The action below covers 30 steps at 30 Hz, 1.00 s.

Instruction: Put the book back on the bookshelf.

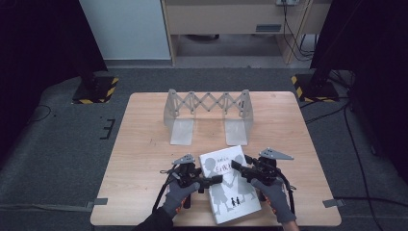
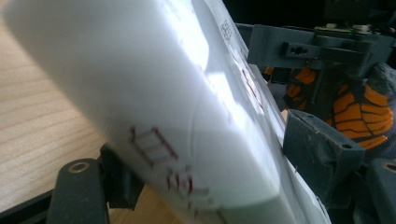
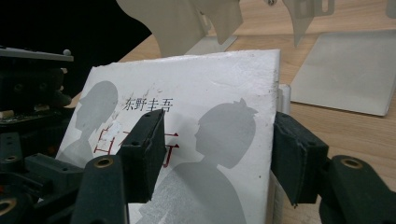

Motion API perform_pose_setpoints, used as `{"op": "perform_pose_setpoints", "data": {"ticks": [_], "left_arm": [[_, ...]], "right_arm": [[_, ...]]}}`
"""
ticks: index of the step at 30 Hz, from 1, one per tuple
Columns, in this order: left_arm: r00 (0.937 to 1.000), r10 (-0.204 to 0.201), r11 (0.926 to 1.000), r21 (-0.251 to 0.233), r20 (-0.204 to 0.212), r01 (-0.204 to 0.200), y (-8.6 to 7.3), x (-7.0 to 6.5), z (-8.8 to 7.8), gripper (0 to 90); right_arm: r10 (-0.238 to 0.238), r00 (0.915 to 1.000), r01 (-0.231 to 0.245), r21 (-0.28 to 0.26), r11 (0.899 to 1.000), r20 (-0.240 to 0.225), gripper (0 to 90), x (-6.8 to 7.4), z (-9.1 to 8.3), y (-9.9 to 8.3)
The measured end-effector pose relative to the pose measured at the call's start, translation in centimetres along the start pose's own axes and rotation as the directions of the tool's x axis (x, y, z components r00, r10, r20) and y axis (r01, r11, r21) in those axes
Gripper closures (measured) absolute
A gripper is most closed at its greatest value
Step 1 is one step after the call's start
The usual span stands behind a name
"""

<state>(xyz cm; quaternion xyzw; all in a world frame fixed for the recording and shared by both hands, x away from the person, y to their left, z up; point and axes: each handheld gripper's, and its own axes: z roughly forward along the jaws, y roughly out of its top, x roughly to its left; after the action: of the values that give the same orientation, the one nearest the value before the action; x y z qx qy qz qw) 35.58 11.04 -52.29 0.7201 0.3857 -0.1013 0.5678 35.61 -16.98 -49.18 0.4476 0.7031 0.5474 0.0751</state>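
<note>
A thick white book (image 1: 230, 188) with grey silhouettes and red lettering on its cover lies near the table's front edge. My left gripper (image 1: 214, 180) reaches in from the book's left side. In the left gripper view its jaws stand on either side of the book (image 2: 177, 107) at the spine, pressed against it. My right gripper (image 1: 239, 166) comes in from the right. One of its pads (image 3: 144, 149) rests on the cover, the other at the book's (image 3: 187, 93) page edge. The book is tilted up off the wood there.
A folding metal bookend rack (image 1: 208, 111) stands upright across the middle of the wooden table (image 1: 144, 144), its flat base plates (image 3: 345, 70) just beyond the book. Gloved hands hold both grippers at the front edge. Dark floor surrounds the table.
</note>
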Motion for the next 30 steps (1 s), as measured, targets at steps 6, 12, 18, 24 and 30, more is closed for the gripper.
{"op": "perform_pose_setpoints", "data": {"ticks": [6, 12, 18, 24, 30], "left_arm": [[0.9985, -0.046, 0.9983, -0.035, 0.030, 0.047, 0.4, 0.0, -0.6, 34.0], [0.9990, -0.041, 0.9965, -0.072, 0.020, 0.042, 1.3, -0.2, -1.8, 39.4], [0.9999, -0.004, 0.9915, -0.130, -0.012, 0.002, 2.7, -0.6, -3.5, 44.4], [0.9971, 0.041, 0.9819, -0.182, -0.064, -0.052, 4.3, -1.2, -4.6, 48.7], [0.9861, 0.114, 0.9691, -0.205, -0.121, -0.137, 5.9, -2.1, -5.0, 51.4]], "right_arm": [[0.018, 0.9995, -0.018, 0.003, 1.000, -0.024, 40.0, -0.4, 0.1, 0.1], [0.033, 0.9990, -0.031, -0.057, 0.998, 0.030, 36.3, -1.7, -1.3, 0.5], [0.042, 0.9845, -0.031, -0.067, 0.997, 0.170, 33.4, -3.9, -2.8, 0.6], [-0.026, 0.9564, 0.032, -0.015, 0.999, 0.291, 31.7, -5.3, -3.1, 0.2], [-0.074, 0.9338, 0.075, 0.009, 0.997, 0.350, 29.4, -5.8, -3.1, 0.0]]}}
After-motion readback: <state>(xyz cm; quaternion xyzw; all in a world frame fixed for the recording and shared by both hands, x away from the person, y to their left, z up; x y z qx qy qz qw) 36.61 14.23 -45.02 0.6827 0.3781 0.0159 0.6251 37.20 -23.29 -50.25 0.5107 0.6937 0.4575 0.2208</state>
